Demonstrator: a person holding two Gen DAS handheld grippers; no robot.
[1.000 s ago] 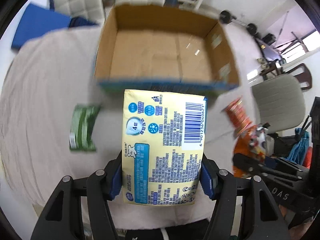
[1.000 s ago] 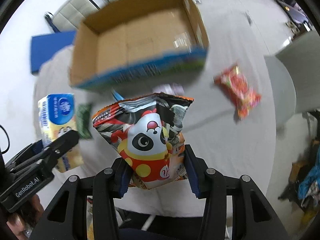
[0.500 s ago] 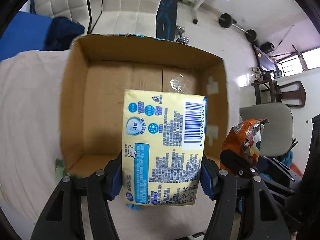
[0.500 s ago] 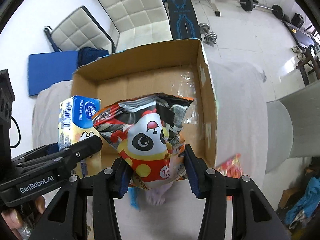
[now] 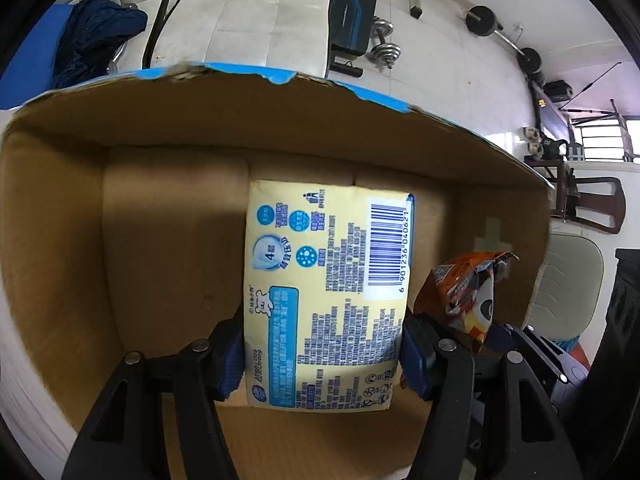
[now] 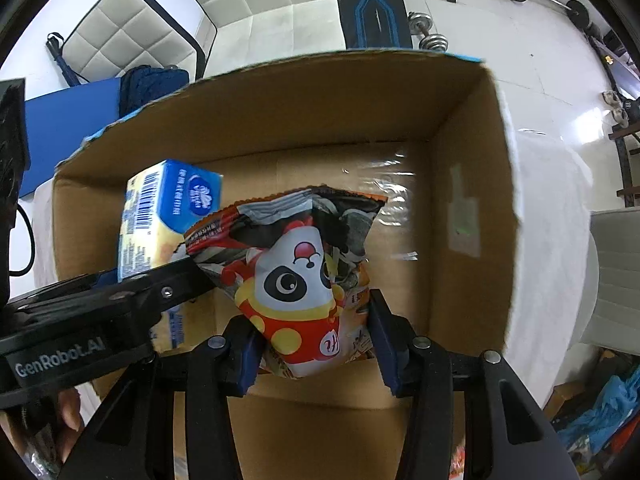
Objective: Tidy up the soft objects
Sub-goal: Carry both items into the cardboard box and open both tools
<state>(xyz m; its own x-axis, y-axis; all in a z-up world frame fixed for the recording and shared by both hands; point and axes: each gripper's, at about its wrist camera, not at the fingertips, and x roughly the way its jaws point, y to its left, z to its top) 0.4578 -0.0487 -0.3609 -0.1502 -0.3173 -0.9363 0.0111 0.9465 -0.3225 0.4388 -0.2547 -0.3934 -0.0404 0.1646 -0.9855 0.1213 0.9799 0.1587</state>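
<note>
My left gripper (image 5: 322,354) is shut on a yellow and blue tissue pack (image 5: 326,292) and holds it inside the open cardboard box (image 5: 168,240), above its floor. My right gripper (image 6: 316,352) is shut on a panda snack bag (image 6: 296,280), also held inside the box (image 6: 468,184), right of the tissue pack (image 6: 160,216). The snack bag shows at the right in the left wrist view (image 5: 468,292). The left gripper's body (image 6: 100,312) crosses the lower left of the right wrist view.
The box stands on a table with a white cloth (image 6: 548,240). Beyond it are white padded chairs (image 5: 256,12), a blue mat (image 6: 68,120), a weight bench (image 6: 372,4) and dumbbells (image 5: 384,40). A grey chair (image 5: 572,292) stands at the right.
Both grippers have moved forward and down from above the table into the box, each still holding its item. The loose packets on the cloth have left view.
</note>
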